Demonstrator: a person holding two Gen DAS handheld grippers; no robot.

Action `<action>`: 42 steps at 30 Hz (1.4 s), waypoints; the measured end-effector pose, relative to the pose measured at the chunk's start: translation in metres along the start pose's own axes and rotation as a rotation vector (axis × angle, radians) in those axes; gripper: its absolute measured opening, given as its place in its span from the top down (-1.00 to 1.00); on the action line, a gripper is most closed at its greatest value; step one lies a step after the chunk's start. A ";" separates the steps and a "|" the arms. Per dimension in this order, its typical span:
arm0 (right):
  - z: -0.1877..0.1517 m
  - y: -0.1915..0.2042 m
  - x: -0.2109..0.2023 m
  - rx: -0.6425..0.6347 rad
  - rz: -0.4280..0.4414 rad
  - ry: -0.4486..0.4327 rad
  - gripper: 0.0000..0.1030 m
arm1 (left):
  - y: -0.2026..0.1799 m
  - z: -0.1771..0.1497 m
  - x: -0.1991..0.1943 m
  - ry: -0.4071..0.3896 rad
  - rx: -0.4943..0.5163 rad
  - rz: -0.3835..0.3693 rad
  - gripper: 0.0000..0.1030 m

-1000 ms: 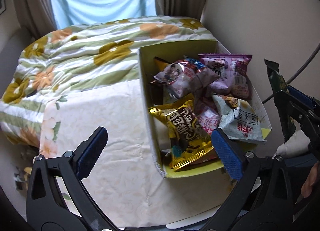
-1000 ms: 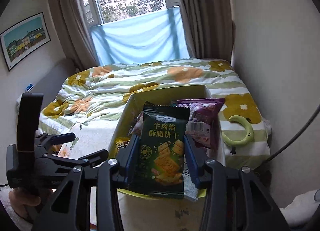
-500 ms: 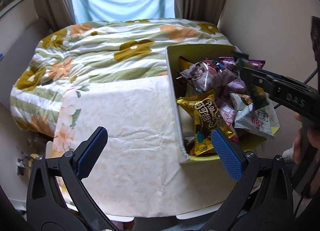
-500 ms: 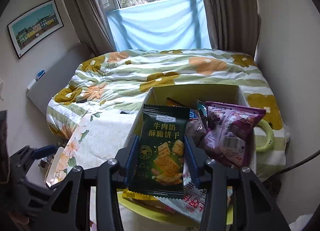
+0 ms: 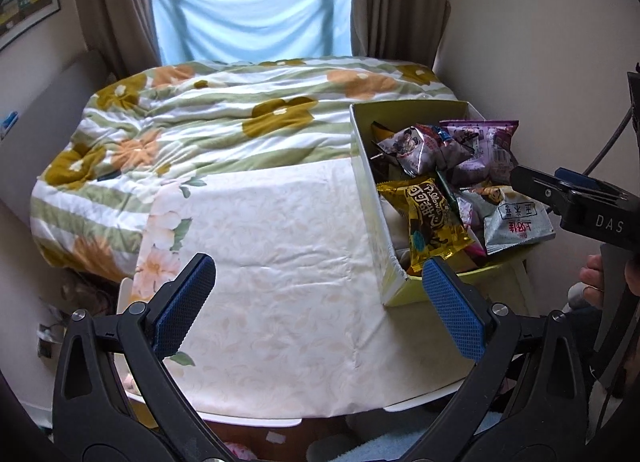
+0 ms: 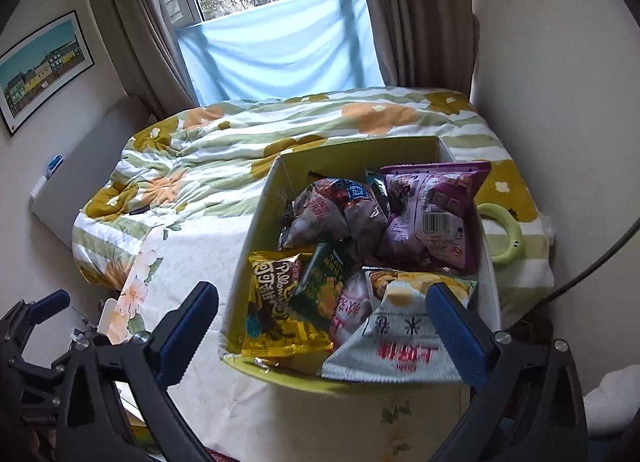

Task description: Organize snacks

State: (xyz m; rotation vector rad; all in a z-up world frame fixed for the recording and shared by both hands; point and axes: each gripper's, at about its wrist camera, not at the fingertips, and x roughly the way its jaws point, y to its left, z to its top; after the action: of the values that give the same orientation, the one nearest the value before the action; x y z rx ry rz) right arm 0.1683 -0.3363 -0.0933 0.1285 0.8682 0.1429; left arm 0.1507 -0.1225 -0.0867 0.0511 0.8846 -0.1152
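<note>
A yellow-green cardboard box [image 6: 256,230] stands on the pale tablecloth, full of snack packs. A dark green biscuit pack [image 6: 324,278] lies in it between a gold pack [image 6: 276,306] and a grey-white pack [image 6: 396,346], with a purple pack [image 6: 436,214] behind. My right gripper [image 6: 322,290] hovers over the box's near end. Its jaws are opening wide and no pad touches any pack. My left gripper [image 5: 318,264] stands open over the tablecloth, left of the box [image 5: 370,214], with nothing between its fingers. The right gripper [image 5: 576,202] shows at the right edge.
The cloth-covered table [image 5: 260,262] abuts a bed with a flowered quilt [image 5: 200,130]. A green ring [image 6: 504,234] lies on the quilt right of the box. A wall and a dark cable [image 6: 592,266] close the right side. A hand [image 5: 592,278] holds the right gripper's handle.
My right gripper has let go of the green biscuit pack, which now lies in the box, and its jaws have spread. The left gripper has drawn back, so the box sits farther right in its view.
</note>
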 end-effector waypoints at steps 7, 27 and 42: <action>-0.015 0.040 -0.076 -0.056 -0.050 -0.140 -0.99 | 0.025 -0.007 -0.069 -0.143 -0.023 0.029 -0.99; -0.072 0.088 -0.160 -0.064 -0.130 -0.259 -0.99 | 0.041 -0.054 -0.174 -0.349 -0.029 0.052 -0.99; -0.074 0.086 -0.161 -0.044 -0.140 -0.259 -0.99 | 0.040 -0.051 -0.167 -0.327 -0.026 0.048 -0.99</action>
State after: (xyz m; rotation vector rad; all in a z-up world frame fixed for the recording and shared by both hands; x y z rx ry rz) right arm 0.0029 -0.2763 -0.0051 0.0431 0.6127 0.0138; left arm 0.0114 -0.0653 0.0097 0.0280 0.5582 -0.0649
